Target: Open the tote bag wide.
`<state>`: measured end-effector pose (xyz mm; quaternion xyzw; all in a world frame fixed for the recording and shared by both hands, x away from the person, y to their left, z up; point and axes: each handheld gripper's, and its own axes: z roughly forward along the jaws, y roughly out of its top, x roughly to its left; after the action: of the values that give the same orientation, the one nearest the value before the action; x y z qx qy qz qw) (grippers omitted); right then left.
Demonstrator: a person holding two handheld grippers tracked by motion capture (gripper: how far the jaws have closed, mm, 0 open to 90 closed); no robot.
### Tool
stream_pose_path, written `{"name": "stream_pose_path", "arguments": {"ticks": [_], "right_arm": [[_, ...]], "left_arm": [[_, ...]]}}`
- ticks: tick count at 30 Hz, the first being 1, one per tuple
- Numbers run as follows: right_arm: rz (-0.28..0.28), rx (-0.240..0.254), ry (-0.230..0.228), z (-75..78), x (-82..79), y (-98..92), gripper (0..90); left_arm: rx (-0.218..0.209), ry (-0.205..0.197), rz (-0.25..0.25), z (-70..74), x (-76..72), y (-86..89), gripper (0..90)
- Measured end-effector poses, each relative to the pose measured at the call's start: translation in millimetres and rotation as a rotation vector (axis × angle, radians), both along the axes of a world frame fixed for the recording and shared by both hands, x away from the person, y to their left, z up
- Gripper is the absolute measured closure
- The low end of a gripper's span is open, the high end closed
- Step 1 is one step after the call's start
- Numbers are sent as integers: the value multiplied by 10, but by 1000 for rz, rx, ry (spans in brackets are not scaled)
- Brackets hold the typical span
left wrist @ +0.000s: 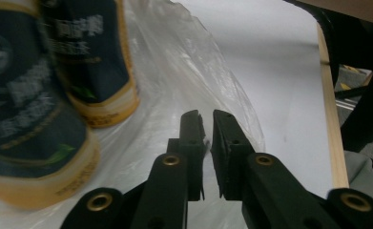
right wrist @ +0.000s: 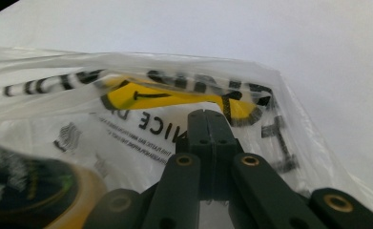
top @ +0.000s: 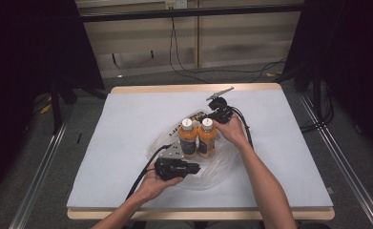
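Note:
Two orange drink bottles with white caps and dark labels, one (top: 188, 138) beside the other (top: 206, 137), stand upright on a clear printed plastic bag (top: 222, 164) at the table's middle. My left gripper (top: 196, 168) lies just in front of them, pointing right. In the left gripper view its jaws (left wrist: 208, 129) show a narrow slit over the bag film (left wrist: 174, 71), with the bottles (left wrist: 26, 129) to their left. My right gripper (top: 207, 115) is behind the bottles. Its jaws (right wrist: 208, 119) are shut, pinching the raised bag film (right wrist: 127, 133) by the yellow print; a bottle base (right wrist: 31, 191) blurs at lower left.
The white-covered table (top: 127, 119) has wide bare areas left, right and behind the bag. Its wooden edge (left wrist: 329, 119) runs along the right of the left gripper view. Black cables trail from both grippers. Dark stands and floor cables surround the table.

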<state>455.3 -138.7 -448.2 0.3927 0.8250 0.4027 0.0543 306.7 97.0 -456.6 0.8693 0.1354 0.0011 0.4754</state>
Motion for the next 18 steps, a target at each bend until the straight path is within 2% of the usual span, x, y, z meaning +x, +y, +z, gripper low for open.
{"name": "stream_pose_path", "arguments": {"ticks": [1, 3, 4, 5, 6, 7, 11, 14, 18], "right_arm": [[2, -1, -8, 31, -31, -20, 900], [-7, -13, -26, 80, -86, -75, 900], [-11, -4, -34, 96, -111, -112, 900], [-14, 1, -41, 112, -140, -150, 900], [-18, 4, -50, 125, -174, -180, 900], [-18, 8, -62, 143, -209, -213, 900], [-26, 27, -102, 202, -346, -326, 900], [-33, 19, -115, 227, -445, -397, 840], [-18, 5, -125, 249, -587, -474, 779]], "left_arm": [[-15, -6, 12, 7, -2, 15, 804], [-17, -32, 40, 34, -3, 43, 758], [-19, -24, 38, 50, 14, 59, 742], [-19, -32, 49, 68, 23, 71, 723], [-34, -37, 58, 81, 31, 89, 697], [-51, -24, 63, 93, 40, 110, 674], [-51, -33, 84, 122, 71, 185, 581], [-67, -34, 100, 152, 86, 231, 492], [-59, -39, 124, 200, 105, 303, 383]]}}
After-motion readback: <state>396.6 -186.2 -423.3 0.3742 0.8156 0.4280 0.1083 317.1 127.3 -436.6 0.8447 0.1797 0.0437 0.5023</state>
